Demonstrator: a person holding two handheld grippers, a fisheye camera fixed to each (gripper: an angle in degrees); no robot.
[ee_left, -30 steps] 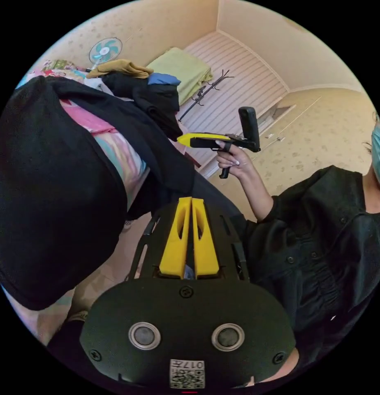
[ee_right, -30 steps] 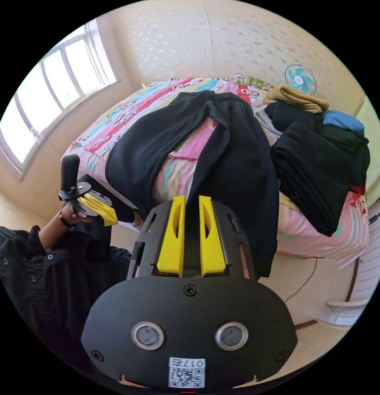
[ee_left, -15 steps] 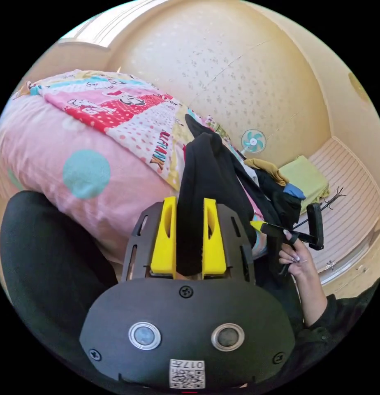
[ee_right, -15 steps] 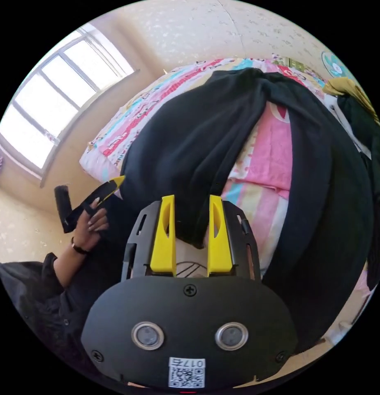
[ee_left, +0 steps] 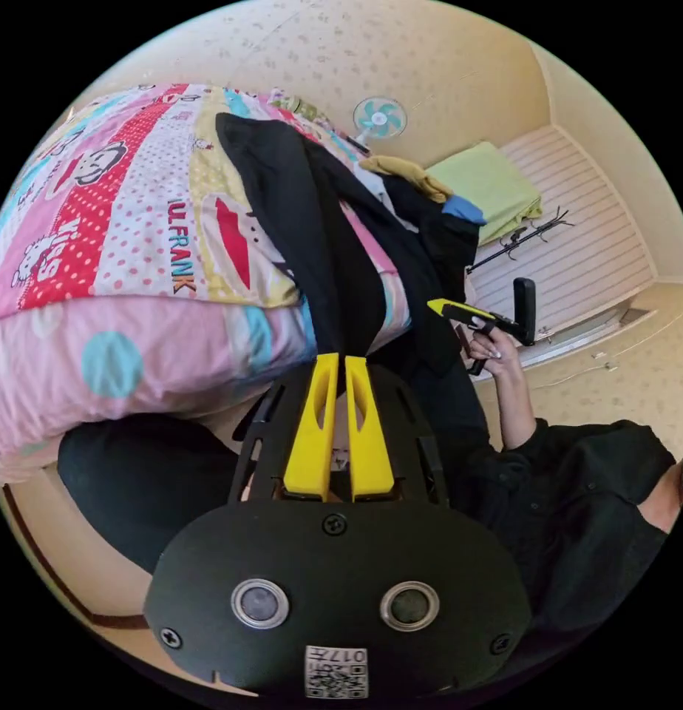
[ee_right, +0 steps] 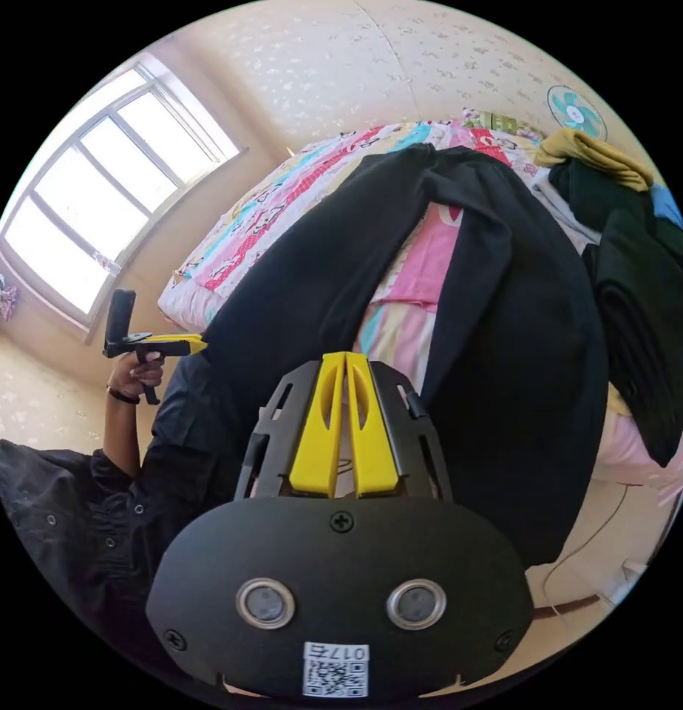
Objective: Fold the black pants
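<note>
The black pants (ee_right: 460, 310) lie spread on the bed (ee_left: 97, 244), on a colourful patterned cover, with both legs hanging over the bed's edge toward the person. In the right gripper view the two legs part from the waist at the far end, and pink cover shows between them.

In the left gripper view the left gripper (ee_left: 337, 359) has its yellow jaws closed together, and the tips touch the hem of one pant leg at the edge of the bed — I cannot tell if cloth is really pinched between them. In this view the right gripper (ee_left: 439, 305) is also seen, held in a hand (ee_left: 489, 353), its yellow tip against the dark cloth of the other leg.

In the right gripper view the right gripper has its jaws pressed together too, with the tips at the hem of a pant leg; whether they hold the cloth is not clear.

A pile of folded clothes (ee_right: 637, 244) sits on the bed beside the pants, and a small fan (ee_right: 575, 111) stands behind it by the wall.
</note>
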